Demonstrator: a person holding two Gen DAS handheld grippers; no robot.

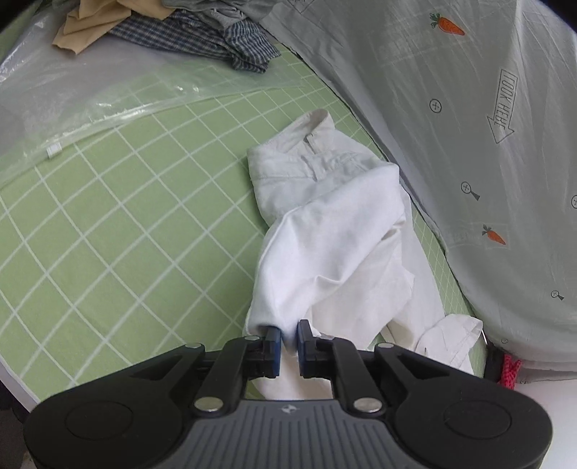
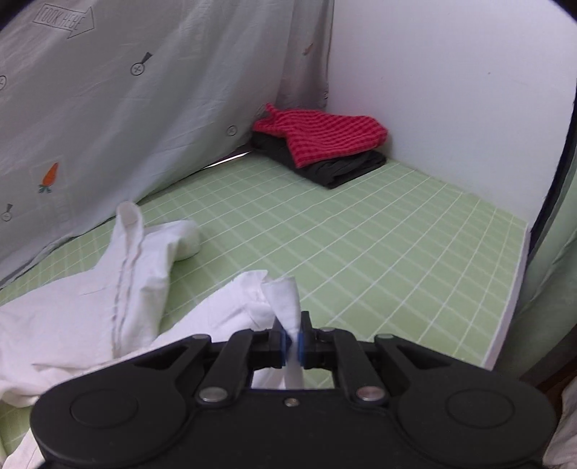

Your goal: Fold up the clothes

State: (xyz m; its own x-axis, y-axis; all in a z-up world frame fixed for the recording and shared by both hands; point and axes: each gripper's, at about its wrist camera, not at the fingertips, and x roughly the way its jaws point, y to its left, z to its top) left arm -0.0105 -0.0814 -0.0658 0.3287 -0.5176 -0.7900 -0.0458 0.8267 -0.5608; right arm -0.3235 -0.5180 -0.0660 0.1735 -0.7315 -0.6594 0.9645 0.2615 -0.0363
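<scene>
A white garment [image 1: 335, 234] lies crumpled on the green checked bed sheet [image 1: 126, 234], collar end away from me. One fold of it rises to my left gripper [image 1: 288, 335], whose blue pads stand slightly apart with the white cloth between them. In the right wrist view the same white garment [image 2: 90, 306] spreads over the left of the sheet [image 2: 360, 234]. My right gripper [image 2: 293, 339] is shut on a narrow white edge of it, which sticks up between the pads.
A pile of unfolded clothes [image 1: 202, 32] and a clear plastic bag [image 1: 72, 93] lie at the far left. A grey carrot-print cloth [image 2: 108, 108] hangs along the bed. A folded red checked garment [image 2: 324, 137] tops a dark one [image 2: 342, 167] in the corner.
</scene>
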